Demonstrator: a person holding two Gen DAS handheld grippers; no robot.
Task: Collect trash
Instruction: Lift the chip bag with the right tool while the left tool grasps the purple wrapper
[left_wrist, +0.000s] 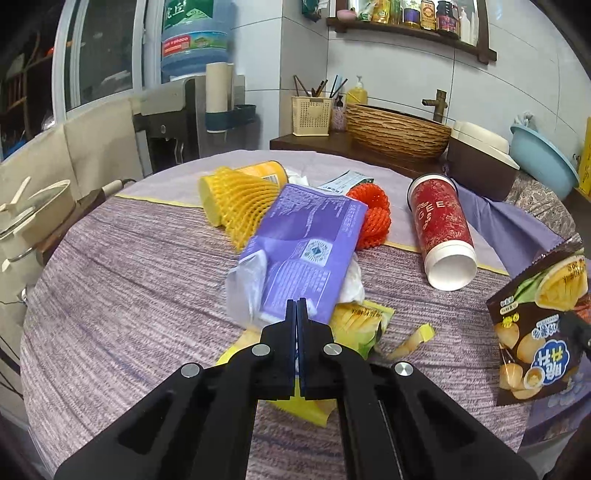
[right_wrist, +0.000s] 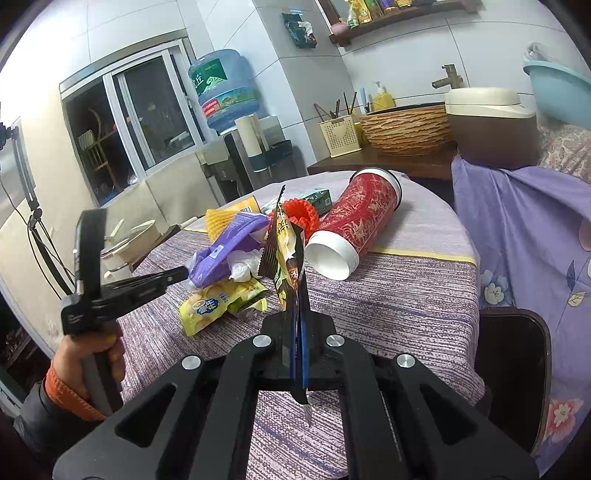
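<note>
On the cloth-covered bench (left_wrist: 110, 266), the left claw (left_wrist: 296, 301) pinches the light, crinkly purple packet (left_wrist: 306, 240) at its near edge, while the right claw (right_wrist: 297, 314) clamps a limp, slippery dark snack bag (right_wrist: 286, 254).

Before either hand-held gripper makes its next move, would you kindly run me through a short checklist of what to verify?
1. Right hand-held gripper shut on the dark chip bag: ok.
2. Bag lifted off the table: ok.
3. Left hand-held gripper shut on the purple wrapper: cannot tell; its tips are closed at the wrapper's edge.
4. Trash bin in view: not ok, none visible.
5. Red cup, on its side, not yet collected: ok.
</note>
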